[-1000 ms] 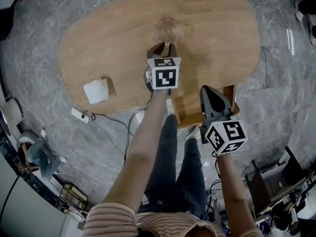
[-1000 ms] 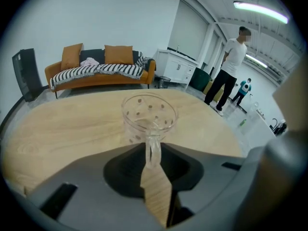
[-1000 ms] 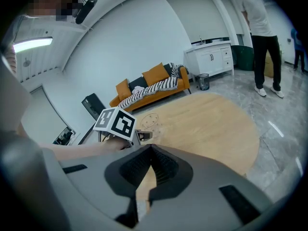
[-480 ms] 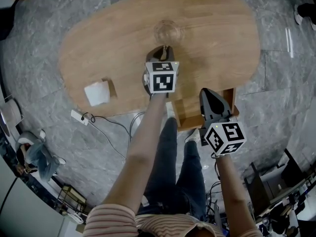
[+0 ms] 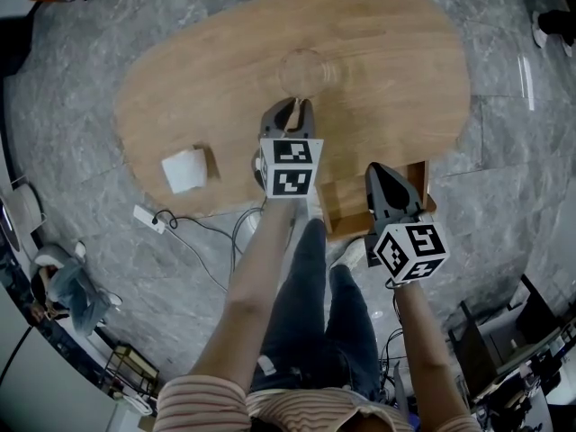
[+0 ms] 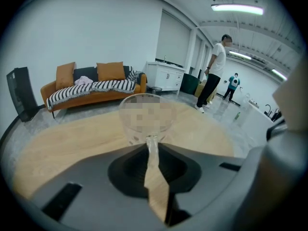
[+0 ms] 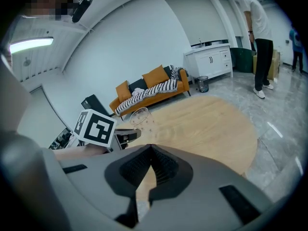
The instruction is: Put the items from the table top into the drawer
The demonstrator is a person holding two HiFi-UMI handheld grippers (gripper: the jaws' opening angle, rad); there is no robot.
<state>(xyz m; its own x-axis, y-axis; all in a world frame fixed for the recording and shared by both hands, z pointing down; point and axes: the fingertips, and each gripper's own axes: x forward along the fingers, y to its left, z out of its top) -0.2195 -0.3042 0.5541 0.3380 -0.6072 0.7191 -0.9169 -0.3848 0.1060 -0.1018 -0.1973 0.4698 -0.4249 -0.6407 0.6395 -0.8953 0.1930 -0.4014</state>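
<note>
A clear glass cup (image 5: 304, 70) hangs tilted just above the oval wooden table (image 5: 396, 70). My left gripper (image 5: 290, 108) is shut on its near rim; its jaws have just been closing, with the glass wall between them. In the left gripper view the cup (image 6: 147, 117) fills the space ahead of the left gripper (image 6: 151, 141). A white folded item (image 5: 184, 169) lies near the table's left front edge. My right gripper (image 5: 379, 169) is shut on nothing, above the open wooden drawer (image 5: 335, 207) at the table's near edge. From the right gripper (image 7: 150, 148) the cup (image 7: 139, 115) shows beside the left cube.
A power strip and cables (image 5: 148, 216) lie on the grey stone floor under the table's near side. The person's legs (image 5: 310, 295) stand close to the drawer. A person (image 6: 216, 71) stands beyond the table's far end, and an orange sofa (image 6: 91, 88) lines the wall.
The left gripper has shut on the cup's rim, then risen and drawn back toward the person with the cup in it. The right gripper has stayed where it was.
</note>
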